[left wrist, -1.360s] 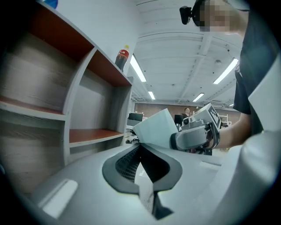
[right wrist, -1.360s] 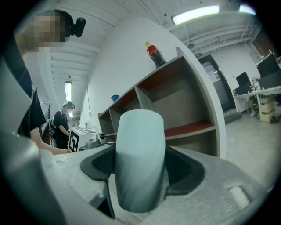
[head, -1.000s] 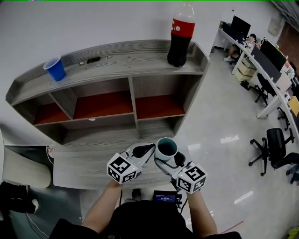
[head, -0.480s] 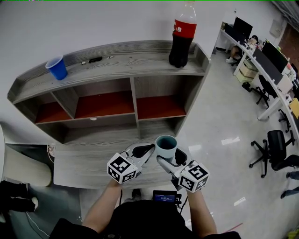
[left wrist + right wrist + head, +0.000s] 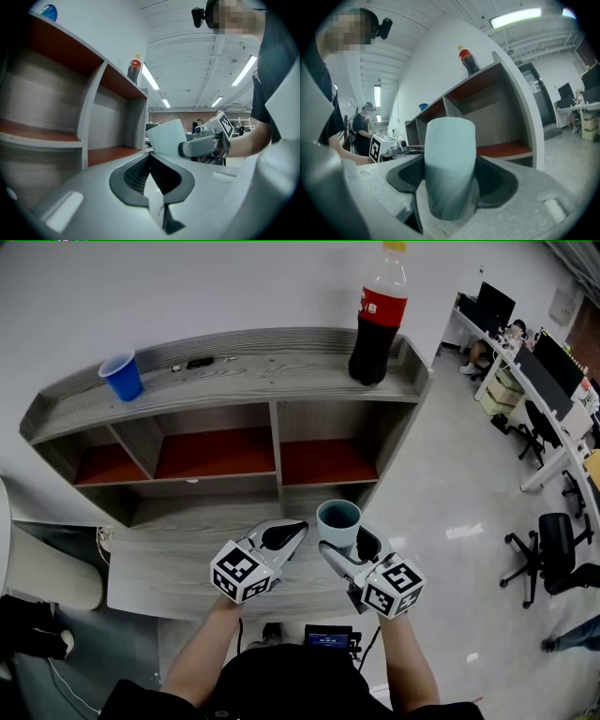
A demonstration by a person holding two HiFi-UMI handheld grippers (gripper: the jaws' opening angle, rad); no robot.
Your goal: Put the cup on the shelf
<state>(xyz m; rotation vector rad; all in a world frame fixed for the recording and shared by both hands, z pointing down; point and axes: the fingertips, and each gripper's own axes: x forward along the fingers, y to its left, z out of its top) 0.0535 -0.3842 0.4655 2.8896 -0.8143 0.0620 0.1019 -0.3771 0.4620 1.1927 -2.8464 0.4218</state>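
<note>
The right tongs (image 5: 345, 547) are clenched on a pale teal cup (image 5: 337, 518), one jaw on each side of its wall. The cup stands upright with its open mouth up and its inside dark. It is off the shelf, held in the air at the tip of these tongs. Just to the left of them, the left tongs (image 5: 284, 536) are clenched on nothing, their jaws pressed together. Their tip is close beside the cup but apart from it. In the left gripper view the cup and the other tongs show just past the closed jaws, to the right.

Under both tongs lies the broad lower board (image 5: 159, 570) of a grey wooden shelf (image 5: 272, 381). Straight ahead of the tongs are the shelf's open compartments with red-brown floors, split by upright dividers.

Further ahead and above is the shelf's top board. A cola bottle (image 5: 377, 320) with a red label stands on it ahead and slightly right of the right tongs. A blue cup (image 5: 123, 377) stands far ahead and left of the left tongs. Between them lie a few small dark items (image 5: 199, 362), too small to identify, perhaps tools.

Well off to the right of the right tongs are office desks (image 5: 553, 399) and black chairs (image 5: 553, 549) on a glossy floor.
</note>
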